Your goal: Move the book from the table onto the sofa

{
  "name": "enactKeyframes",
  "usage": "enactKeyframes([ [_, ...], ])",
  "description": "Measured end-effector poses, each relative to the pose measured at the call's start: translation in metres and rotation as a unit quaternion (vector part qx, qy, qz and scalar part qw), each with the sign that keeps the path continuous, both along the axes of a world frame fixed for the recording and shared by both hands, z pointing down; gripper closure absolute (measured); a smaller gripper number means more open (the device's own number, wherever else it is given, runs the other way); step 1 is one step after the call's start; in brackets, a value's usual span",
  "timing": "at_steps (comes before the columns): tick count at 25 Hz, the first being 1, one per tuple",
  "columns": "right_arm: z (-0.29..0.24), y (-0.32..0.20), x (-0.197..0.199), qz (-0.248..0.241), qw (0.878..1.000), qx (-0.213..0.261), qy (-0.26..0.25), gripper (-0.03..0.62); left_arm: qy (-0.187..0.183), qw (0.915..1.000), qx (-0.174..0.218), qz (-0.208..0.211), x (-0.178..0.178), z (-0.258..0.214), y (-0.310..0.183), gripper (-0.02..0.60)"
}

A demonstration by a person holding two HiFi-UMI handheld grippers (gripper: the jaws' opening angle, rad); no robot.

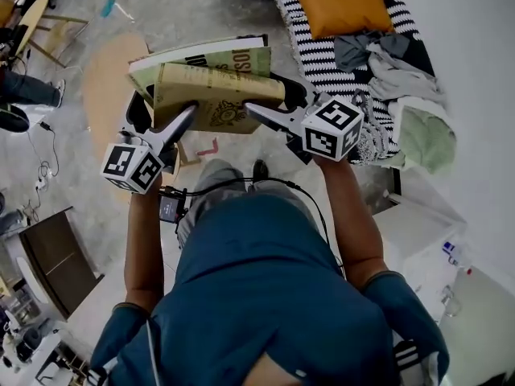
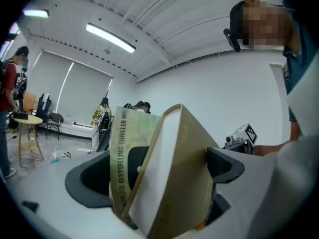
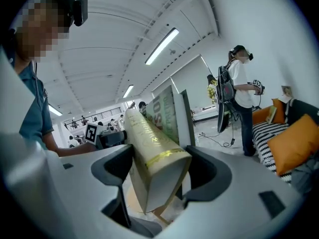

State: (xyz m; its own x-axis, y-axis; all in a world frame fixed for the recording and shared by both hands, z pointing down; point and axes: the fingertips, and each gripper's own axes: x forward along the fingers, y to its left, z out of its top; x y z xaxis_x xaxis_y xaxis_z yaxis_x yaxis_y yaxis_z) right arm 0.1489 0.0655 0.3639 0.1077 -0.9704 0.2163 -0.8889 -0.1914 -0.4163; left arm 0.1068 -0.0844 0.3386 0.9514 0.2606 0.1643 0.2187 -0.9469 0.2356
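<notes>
- Book is clamped by the left gripper and the right gripper.
- It is best carried level (grips kept even) to the sofa beyond the right gripper.

top book olive-tan, gilt print | lower book pale green | sofa black-white stripes | cushion orange

The olive book has a matt paper cover with shiny gold foil. At upper right, the sofa is striped woven cloth.
</notes>
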Motion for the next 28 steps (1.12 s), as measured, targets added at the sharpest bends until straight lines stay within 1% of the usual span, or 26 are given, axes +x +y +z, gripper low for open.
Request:
enactKeyframes([
  [2,-0.003,0.0,0.001,0.018,1.0,-0.002,0.003,0.244,0.005,0.9998,0.003,0.019,0.007,-0.003,-0.002,0.002],
  [6,-0.011,-0.006,0.008,0.058,0.998,-0.012,0.024,0.244,0.011,0.9982,-0.011,0.058,0.024,-0.005,-0.011,0.002],
  [9,-0.016,-0.001,0.01,0.109,0.994,-0.008,0.029,0.244,0.018,0.994,-0.01,0.107,0.041,-0.01,-0.007,0.002],
  [12,-0.022,-0.004,0.01,0.15,0.988,-0.001,0.033,0.244,0.03,0.9889,-0.005,0.145,0.054,-0.019,-0.011,0.002],
  [15,-0.028,0.004,0.011,0.192,0.98,-0.006,0.046,0.244,0.037,0.9815,-0.012,0.188,0.068,-0.023,-0.003,0.002],
  [21,-0.037,0.03,0.011,0.271,0.961,-0.013,0.057,0.244,0.051,0.9632,-0.019,0.263,0.093,-0.032,0.027,0.002],
  [25,-0.046,0.055,0.011,0.304,0.95,-0.02,0.069,0.244,0.053,0.9525,-0.025,0.299,0.104,-0.038,0.054,0.002],
  [28,-0.047,0.08,0.009,0.327,0.942,-0.017,0.07,0.244,0.055,0.9456,-0.023,0.32,0.108,-0.039,0.083,0.002],
])
